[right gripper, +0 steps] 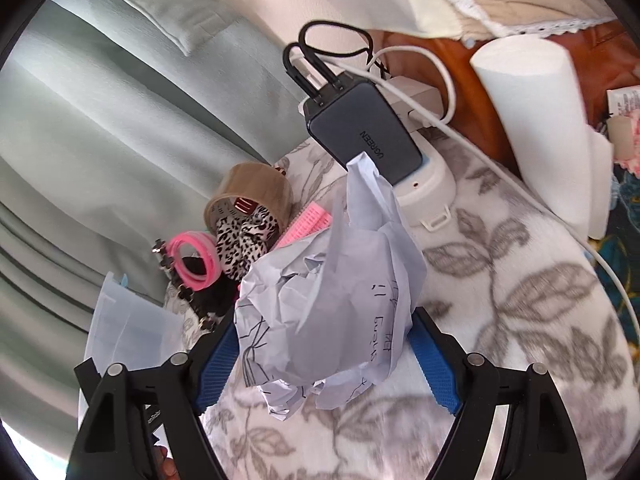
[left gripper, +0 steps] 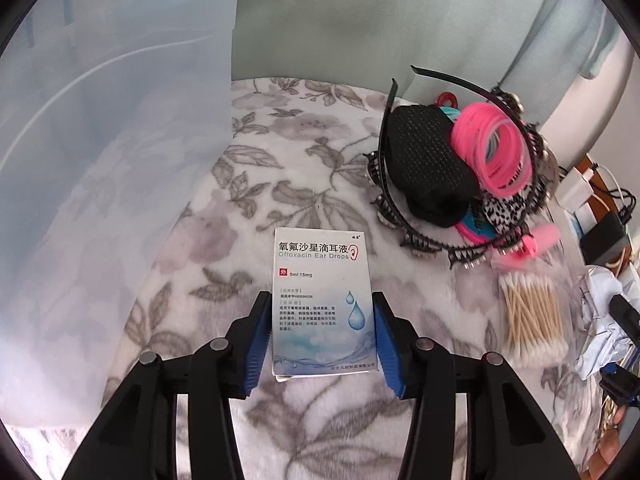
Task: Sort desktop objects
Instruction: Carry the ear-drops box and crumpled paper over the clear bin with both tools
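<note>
Left gripper (left gripper: 322,336): blue pads flank the ear drops box (left gripper: 323,304); whether they press its sides or only frame it I cannot tell.
Ear drops box: flat on the floral cloth (left gripper: 280,152), near its front edge.
Right gripper (right gripper: 326,354): jaws spread wide around a crumpled paper (right gripper: 332,308), pads against its sides.
Back edge: pink bands (left gripper: 494,148), black mesh pouch (left gripper: 430,160) and headbands (left gripper: 436,240) in one heap.
Right edge: cotton swabs (left gripper: 532,320) in a clear bag.
Far corner: grey charger (right gripper: 362,134) with cables, beside a tape roll (right gripper: 250,196).
</note>
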